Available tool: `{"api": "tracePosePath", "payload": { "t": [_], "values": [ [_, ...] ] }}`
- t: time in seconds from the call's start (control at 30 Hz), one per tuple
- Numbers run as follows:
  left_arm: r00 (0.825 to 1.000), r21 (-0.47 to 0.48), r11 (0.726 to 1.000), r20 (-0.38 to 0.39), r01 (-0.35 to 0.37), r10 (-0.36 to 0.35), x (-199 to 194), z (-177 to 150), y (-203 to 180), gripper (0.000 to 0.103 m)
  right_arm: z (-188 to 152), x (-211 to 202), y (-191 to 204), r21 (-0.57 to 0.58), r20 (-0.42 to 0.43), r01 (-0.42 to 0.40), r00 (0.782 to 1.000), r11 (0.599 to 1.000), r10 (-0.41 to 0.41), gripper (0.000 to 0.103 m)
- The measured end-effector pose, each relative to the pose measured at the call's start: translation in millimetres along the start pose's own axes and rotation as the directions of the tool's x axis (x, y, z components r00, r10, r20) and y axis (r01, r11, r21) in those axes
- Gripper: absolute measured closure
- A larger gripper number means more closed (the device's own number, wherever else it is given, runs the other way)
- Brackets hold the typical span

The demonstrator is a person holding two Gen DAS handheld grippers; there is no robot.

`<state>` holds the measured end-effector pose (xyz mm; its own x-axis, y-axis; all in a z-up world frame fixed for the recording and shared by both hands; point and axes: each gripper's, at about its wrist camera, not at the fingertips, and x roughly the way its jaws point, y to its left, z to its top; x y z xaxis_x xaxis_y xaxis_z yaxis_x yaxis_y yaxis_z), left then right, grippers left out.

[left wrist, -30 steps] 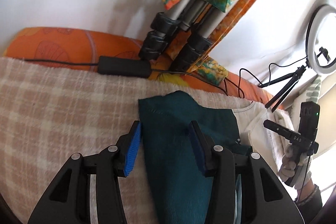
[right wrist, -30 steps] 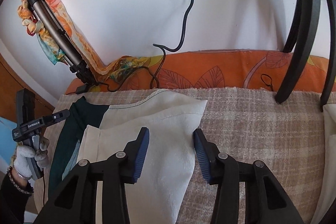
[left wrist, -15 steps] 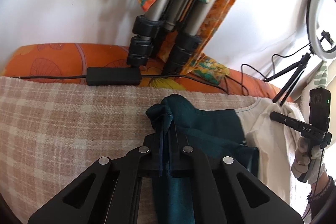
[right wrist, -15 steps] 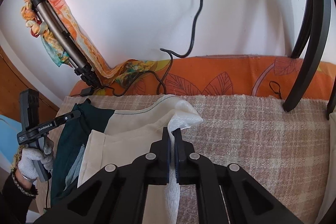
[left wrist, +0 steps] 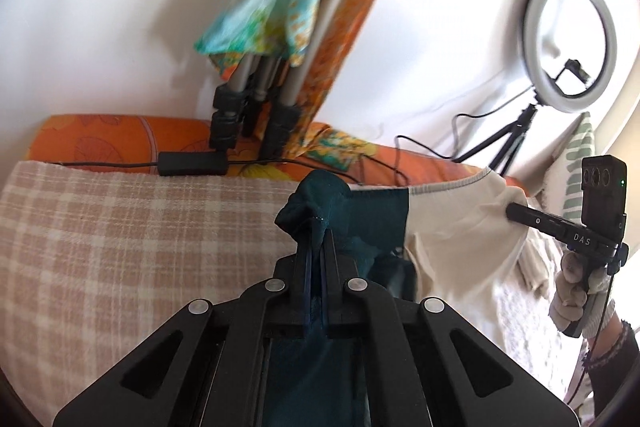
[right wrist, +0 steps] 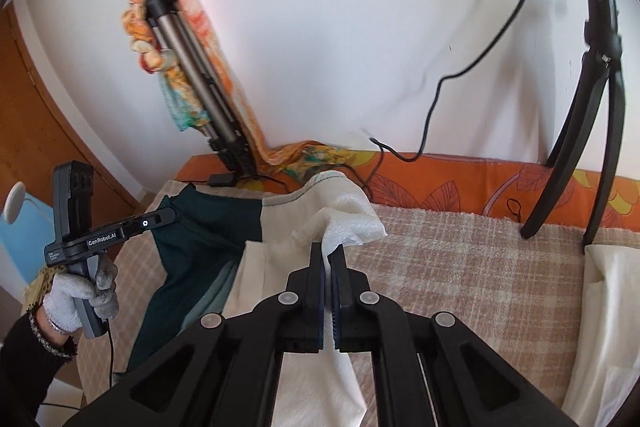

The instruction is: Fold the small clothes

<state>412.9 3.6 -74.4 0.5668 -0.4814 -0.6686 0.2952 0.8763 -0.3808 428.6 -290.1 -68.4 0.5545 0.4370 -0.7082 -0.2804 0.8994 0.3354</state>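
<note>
A small garment, dark teal on one side (left wrist: 360, 215) and cream on the other (right wrist: 344, 211), is held up over the checked blanket (left wrist: 120, 227). My left gripper (left wrist: 316, 247) is shut on its bunched teal corner. My right gripper (right wrist: 329, 259) is shut on its bunched cream corner. The garment's top edge stretches between the two grippers, and the rest hangs down to the blanket. Each view shows the other gripper, the right gripper (left wrist: 516, 213) in the left wrist view and the left gripper (right wrist: 168, 217) in the right wrist view, in a gloved hand.
An orange patterned cushion (right wrist: 460, 183) runs along the wall behind the blanket. A tripod wrapped in a colourful scarf (left wrist: 260, 99) with a black power box (left wrist: 192, 163) stands at the back. A ring light on a stand (left wrist: 568, 39) and black tripod legs (right wrist: 580, 147) stand to the right. Another cream cloth (right wrist: 612, 291) lies at far right.
One second ago both grippers were open over the flat garment. They shut on its top corners and have since lifted them up off the blanket.
</note>
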Motion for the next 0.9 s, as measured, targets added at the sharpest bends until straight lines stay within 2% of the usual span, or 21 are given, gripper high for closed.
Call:
{"api": "tracePosePath", "payload": {
  "t": [0.2,0.4,0.73,0.9],
  "values": [
    [1.000,0.039,0.999,0.026,0.001,-0.002,-39.7,-15.8,-25.0,0.101,-17.9,-43.5,31.2,-0.057,0.016,-0.010,1.000,0.998,0.011,0.103],
    [0.999,0.064,0.998,0.046,-0.002,-0.001,-77.4,-48.4,-44.0,0.101,-50.8,-83.4,63.9,-0.111,0.014,-0.011,1.000,0.994,0.013,0.103],
    [0.998,0.110,0.994,0.055,-0.019,0.013,-128.2,-127.8,-62.4,0.101,-143.9,-132.1,102.9,-0.163,0.011,-0.017,1.000,0.987,0.019,0.103],
    [0.998,0.097,0.995,0.049,-0.030,0.025,-142.6,-170.9,-58.9,0.101,-194.9,-142.0,122.9,-0.233,-0.005,0.019,1.000,0.972,-0.021,0.103]
  ]
}}
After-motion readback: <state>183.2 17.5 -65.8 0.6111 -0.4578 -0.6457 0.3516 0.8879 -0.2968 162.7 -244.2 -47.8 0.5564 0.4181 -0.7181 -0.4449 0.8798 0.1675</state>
